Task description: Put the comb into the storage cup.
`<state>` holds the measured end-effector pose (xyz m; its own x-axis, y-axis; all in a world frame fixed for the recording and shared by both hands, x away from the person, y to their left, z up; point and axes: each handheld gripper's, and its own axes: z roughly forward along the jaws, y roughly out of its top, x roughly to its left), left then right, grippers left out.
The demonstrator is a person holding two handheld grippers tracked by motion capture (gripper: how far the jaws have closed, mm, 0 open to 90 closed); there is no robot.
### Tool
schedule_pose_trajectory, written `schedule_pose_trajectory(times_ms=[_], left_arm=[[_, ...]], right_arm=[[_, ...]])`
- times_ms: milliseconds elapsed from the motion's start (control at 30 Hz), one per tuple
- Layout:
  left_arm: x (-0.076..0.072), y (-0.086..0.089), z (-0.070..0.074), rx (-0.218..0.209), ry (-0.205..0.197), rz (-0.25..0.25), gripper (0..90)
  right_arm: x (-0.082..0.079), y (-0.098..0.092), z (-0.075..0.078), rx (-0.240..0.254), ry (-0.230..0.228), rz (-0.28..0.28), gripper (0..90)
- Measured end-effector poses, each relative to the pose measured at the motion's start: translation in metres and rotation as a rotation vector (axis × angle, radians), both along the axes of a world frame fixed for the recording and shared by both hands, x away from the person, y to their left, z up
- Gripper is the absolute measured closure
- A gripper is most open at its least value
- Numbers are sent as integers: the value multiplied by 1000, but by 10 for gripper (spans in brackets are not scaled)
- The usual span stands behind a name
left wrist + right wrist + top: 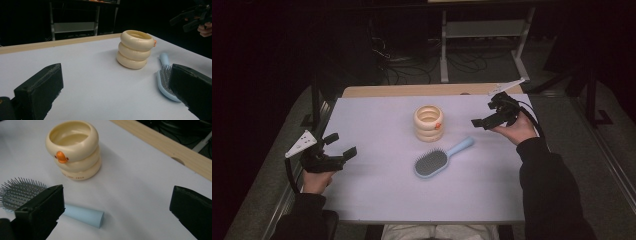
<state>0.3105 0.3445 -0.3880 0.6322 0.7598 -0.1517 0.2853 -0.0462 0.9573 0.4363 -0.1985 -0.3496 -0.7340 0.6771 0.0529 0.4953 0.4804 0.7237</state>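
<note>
A cream cup (428,122) shaped like stacked rings, with a small orange beak, stands upright near the middle of the white table (377,195). Just in front of it lies a light blue hairbrush (437,160), bristles up, its handle pointing to the far right. My left gripper (343,145) hovers open near the table's left edge, facing the cup (135,49) and the brush (163,75). My right gripper (482,114) is open at the far right, above the table, looking down on the cup (73,150) and the brush handle (83,215). Neither gripper holds anything.
A wooden strip (412,90) runs along the table's far edge. Beyond it stand a metal shelf frame (482,30) and cables on a dark floor. The right gripper (192,18) appears at the top right of the left gripper view.
</note>
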Motion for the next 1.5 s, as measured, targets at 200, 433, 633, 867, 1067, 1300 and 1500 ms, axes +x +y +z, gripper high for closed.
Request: schedule_pose_trajectory(times_ms=[200,433,633,867,1067,1300,1500], left_arm=[[0,0,0,3,0,-2,0],[1,0,0,6,1,-7,0],[1,-1,-1,8,3,-9,0],[1,-1,-1,9,6,-10,0],[1,-1,-1,10,7,-13,0],[1,-1,-2,7,14,-16,0],[1,-3,-2,16,18,-21,0]], right_arm=[[7,9,-15,-24,27,11,0],[12,15,-21,-29,13,15,0],[15,15,-25,-13,19,17,38],[20,14,-31,1,27,0,149],[24,13,-35,-5,28,24,332],[29,14,-44,-7,50,22,480],[31,18,-50,4,68,15,608]])
